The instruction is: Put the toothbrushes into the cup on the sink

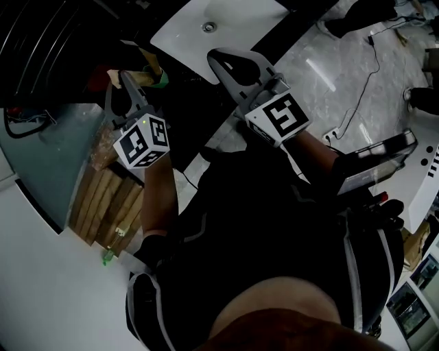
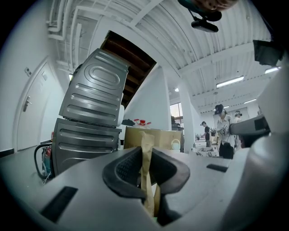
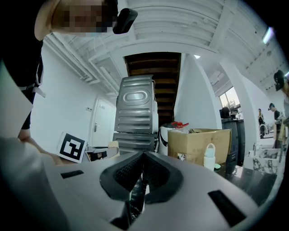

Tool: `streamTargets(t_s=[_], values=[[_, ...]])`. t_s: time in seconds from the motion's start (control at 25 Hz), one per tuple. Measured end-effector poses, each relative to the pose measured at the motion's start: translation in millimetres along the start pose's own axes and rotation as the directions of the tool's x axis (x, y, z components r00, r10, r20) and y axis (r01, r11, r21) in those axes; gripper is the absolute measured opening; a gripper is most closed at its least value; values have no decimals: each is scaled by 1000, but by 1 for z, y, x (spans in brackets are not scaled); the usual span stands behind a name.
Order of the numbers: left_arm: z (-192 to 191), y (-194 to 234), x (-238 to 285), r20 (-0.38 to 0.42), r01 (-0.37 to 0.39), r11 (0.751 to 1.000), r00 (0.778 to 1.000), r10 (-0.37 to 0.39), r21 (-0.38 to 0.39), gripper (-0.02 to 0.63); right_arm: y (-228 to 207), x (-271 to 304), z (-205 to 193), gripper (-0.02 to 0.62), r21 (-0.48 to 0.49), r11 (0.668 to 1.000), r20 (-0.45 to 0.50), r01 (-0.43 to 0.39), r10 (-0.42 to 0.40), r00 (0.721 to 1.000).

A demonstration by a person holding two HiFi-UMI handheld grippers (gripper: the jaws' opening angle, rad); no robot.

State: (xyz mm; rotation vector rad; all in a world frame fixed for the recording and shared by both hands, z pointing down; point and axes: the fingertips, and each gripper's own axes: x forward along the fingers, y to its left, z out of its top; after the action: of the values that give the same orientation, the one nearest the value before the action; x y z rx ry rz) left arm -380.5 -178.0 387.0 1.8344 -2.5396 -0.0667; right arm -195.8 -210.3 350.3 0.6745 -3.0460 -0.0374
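Left claw (image 2: pixel 145 154) pinches the tan toothbrush (image 2: pixel 146 139) between its pads; right claw (image 3: pixel 143 157) fully closed.

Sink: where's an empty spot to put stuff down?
The white basin is bare all round its drain. Its near edge is crowded: the right gripper hangs there, and the left gripper with its tan stick is beside the left corner.

Sink (image 1: pixel 247 20): white, glossy, smooth.
Left gripper (image 2: pixel 145 158): grey matt plastic; pads black, ribbed.
Paper sleeve (image 2: pixel 146 142): tan, matt.
Box (image 3: pixel 198 143): brown cardboard.
Casings (image 2: pixel 92 103): ribbed grey metal.
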Motion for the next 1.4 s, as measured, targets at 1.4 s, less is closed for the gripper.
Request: streamTargets(t_s=[1.4], values=[[-48, -22, 5, -84, 55, 995, 995, -48, 84, 41, -4, -10, -31, 25, 50, 999, -67, -7, 10, 998]])
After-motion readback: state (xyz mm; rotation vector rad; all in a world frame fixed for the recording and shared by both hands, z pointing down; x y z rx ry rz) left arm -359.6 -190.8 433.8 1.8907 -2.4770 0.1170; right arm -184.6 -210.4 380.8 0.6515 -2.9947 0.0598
